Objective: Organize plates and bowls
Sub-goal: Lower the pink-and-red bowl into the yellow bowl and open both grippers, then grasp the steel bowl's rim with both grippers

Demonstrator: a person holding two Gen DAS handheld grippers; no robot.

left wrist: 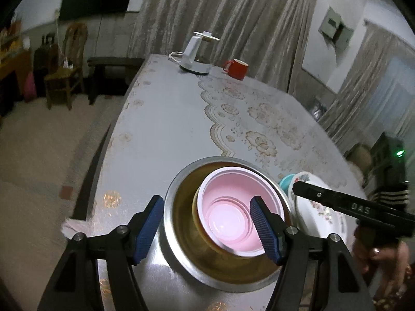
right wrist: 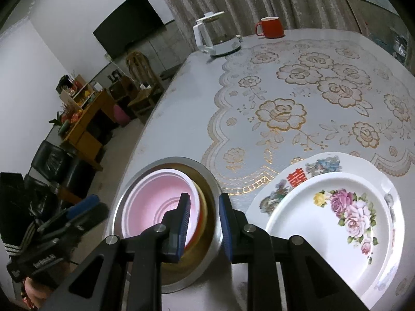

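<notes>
Pink plastic bowl (left wrist: pixel 230 207) sits nested in a steel bowl (left wrist: pixel 181 238) on the table (left wrist: pixel 166 119), between the spread jaws of my left gripper (left wrist: pixel 207 229), untouched. My right gripper (right wrist: pixel 203 224) hangs over the steel rim, jaws slightly parted, gripping nothing. Only its camera fully shows two stacked floral plates (right wrist: pixel 332 223).

Your far tabletop (right wrist: pixel 298 83) lies open up to the kettle (right wrist: pixel 215 36) and red mug (right wrist: pixel 271 27); nested bowls (left wrist: pixel 225 207) and stacked plates (right wrist: pixel 337 215) crowd the near edge.
</notes>
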